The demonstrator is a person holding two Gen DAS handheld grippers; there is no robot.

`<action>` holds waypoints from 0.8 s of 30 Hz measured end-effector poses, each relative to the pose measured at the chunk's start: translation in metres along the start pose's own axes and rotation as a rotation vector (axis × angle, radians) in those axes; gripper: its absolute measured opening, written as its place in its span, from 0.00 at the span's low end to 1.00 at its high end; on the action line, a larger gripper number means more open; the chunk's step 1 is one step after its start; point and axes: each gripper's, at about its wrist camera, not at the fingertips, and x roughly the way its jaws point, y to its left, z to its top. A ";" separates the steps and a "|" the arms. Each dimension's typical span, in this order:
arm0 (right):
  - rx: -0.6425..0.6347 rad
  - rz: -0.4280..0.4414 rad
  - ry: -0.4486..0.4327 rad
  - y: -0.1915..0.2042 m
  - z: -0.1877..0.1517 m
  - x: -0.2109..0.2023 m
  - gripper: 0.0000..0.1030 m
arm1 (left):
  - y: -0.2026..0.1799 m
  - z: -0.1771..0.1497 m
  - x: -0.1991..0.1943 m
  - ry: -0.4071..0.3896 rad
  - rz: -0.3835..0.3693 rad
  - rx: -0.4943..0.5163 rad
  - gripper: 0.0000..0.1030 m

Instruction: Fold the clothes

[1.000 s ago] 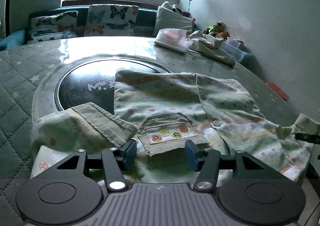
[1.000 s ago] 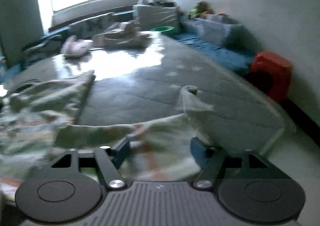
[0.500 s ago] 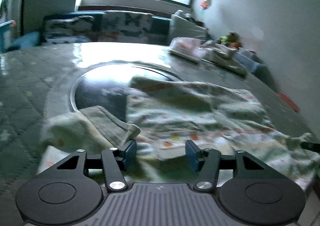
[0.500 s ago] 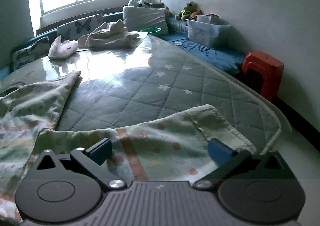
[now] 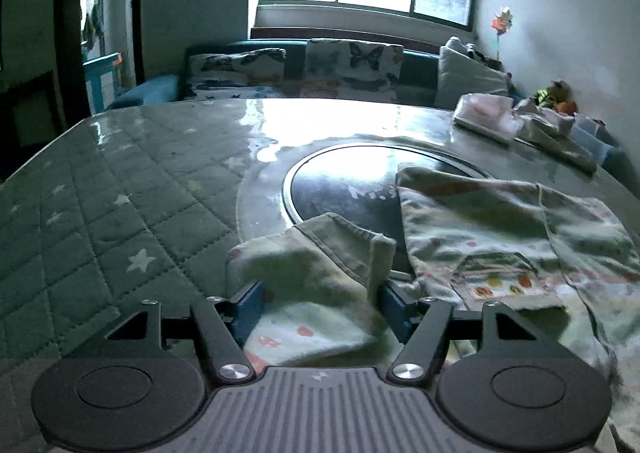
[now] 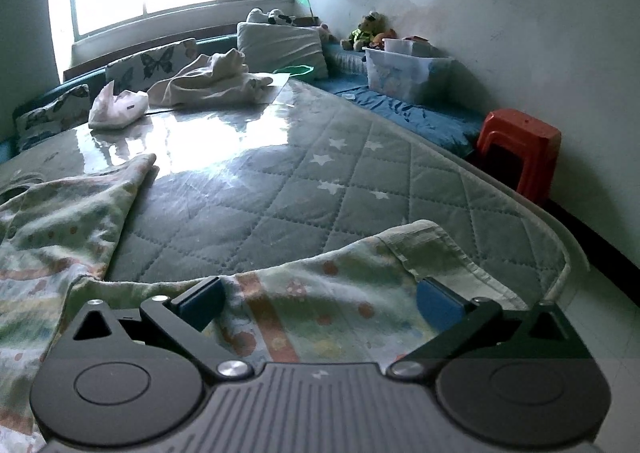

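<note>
A pale green baby top [image 5: 500, 221] with coloured dots, stripes and a small embroidered pocket lies spread on the table. Its left sleeve [image 5: 320, 265] is folded back, cuff up, and lies between the blue pads [image 5: 248, 307] of my left gripper [image 5: 320, 307]. Those jaws are opening, and the pads stand beside the cloth without pinching it. In the right wrist view the other sleeve [image 6: 340, 293] lies flat near the table's corner. My right gripper [image 6: 320, 301] hovers low over it, wide open, with the cloth under and between its fingers.
A green quilted cover with white stars [image 5: 100, 221] tops the table, with a black round disc [image 5: 344, 189] in the middle. Other clothes [image 6: 208, 81] are heaped at the far side. The table's rounded edge [image 6: 560, 245], a red stool [image 6: 520, 149] and a clear box [image 6: 400, 69] lie right.
The left gripper swung left, from the pocket to over the folded sleeve, and its jaws widened. The right gripper opened wide; the sleeve it had bunched up now lies flat.
</note>
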 end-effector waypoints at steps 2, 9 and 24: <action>0.000 -0.002 -0.005 0.001 0.000 0.001 1.00 | -0.007 -0.003 -0.002 -0.004 -0.019 0.032 0.68; -0.001 0.002 -0.013 0.001 0.000 0.001 1.00 | -0.025 -0.005 0.007 -0.017 0.058 0.124 0.69; -0.005 0.009 -0.030 0.000 -0.003 0.001 1.00 | 0.086 -0.001 0.002 0.027 0.570 -0.158 0.71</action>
